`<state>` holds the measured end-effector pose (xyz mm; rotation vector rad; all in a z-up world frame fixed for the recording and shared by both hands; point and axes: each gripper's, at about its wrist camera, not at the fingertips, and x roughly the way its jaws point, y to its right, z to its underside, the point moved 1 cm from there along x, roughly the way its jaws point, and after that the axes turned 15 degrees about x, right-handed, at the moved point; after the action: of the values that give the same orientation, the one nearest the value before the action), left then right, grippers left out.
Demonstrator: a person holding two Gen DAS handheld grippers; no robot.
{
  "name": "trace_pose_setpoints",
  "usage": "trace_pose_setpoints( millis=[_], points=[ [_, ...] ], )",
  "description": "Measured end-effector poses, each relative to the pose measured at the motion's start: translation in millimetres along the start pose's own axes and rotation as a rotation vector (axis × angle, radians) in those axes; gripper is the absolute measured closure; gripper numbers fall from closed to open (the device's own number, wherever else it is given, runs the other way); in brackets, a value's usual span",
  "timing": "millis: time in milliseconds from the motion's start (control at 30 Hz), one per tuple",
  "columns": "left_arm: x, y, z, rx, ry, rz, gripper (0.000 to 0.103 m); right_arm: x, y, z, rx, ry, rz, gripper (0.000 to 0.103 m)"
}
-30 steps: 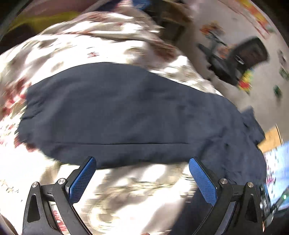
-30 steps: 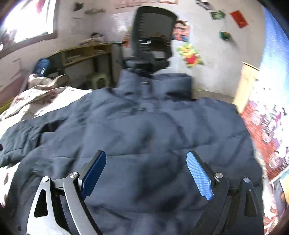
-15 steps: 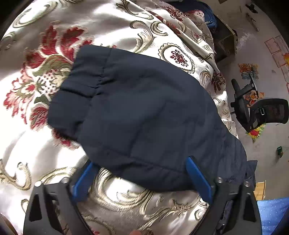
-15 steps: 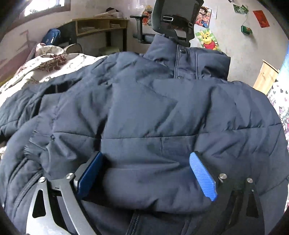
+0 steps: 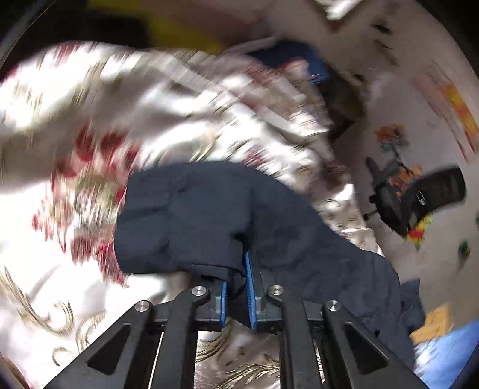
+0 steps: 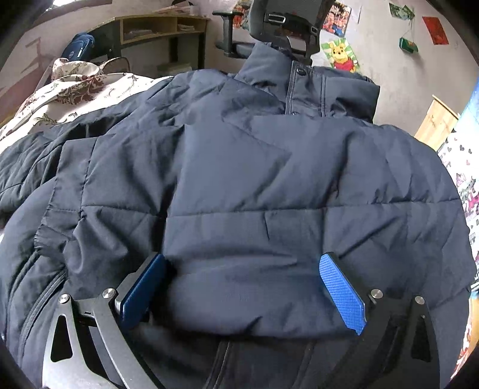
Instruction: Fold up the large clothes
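Left tool (image 5: 238,294): its jaws have just been closing and now pinch a fold of the sleeve (image 5: 209,218), near the cuff end. The sleeve lies on the patterned bedspread (image 5: 74,224) and runs right toward the jacket body.

Right tool (image 6: 245,296): its jaws have just been opening and now stand spread over the near edge of the dark padded jacket (image 6: 254,179), with padding bulging between the pads (image 6: 341,293); whether they press on it cannot be told. The jacket lies front up on the bed, collar (image 6: 314,83) at the far end, an office chair (image 6: 284,21) beyond it.

Risks, as judged:
- The slick shell may slide out of the left pinch if the sleeve is pulled quickly.
- Thick padding may spring back and undo a fold.
- The right tool may catch only the top layer.
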<state>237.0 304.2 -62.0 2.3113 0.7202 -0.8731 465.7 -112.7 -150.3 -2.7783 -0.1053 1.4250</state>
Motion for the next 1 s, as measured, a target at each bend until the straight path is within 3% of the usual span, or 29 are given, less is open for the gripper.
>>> trace_pose_setpoints(
  millis=[67, 233, 400, 500, 667, 767, 1000],
  points=[
    [-19, 20, -9, 0.103, 0.067, 0.010, 0.094, -8, 5, 3, 0.015, -0.008, -0.018, 0.002],
    [-70, 85, -27, 0.331, 0.242, 0.125, 0.095, -38, 33, 7, 0.101, 0.016, -0.087, 0.002],
    [-104, 154, -24, 0.510, 0.324, 0.286, 0.095, -67, 73, 9, 0.153, 0.080, -0.038, 0.002],
    [-108, 191, -9, 0.585, 0.310, 0.391, 0.095, -73, 100, 12, 0.194, 0.095, 0.006, 0.002],
    [-107, 239, 39, 0.773, 0.250, 0.501, 0.095, -75, 137, 14, 0.277, 0.093, 0.025, 0.002],
    [-102, 263, 71, 0.913, 0.188, 0.525, 0.095, -77, 153, 13, 0.300, 0.098, 0.015, 0.002],
    [-87, 294, 137, 1.132, 0.022, 0.554, 0.095, -69, 164, 17, 0.319, 0.085, 0.007, 0.002]
  ],
)
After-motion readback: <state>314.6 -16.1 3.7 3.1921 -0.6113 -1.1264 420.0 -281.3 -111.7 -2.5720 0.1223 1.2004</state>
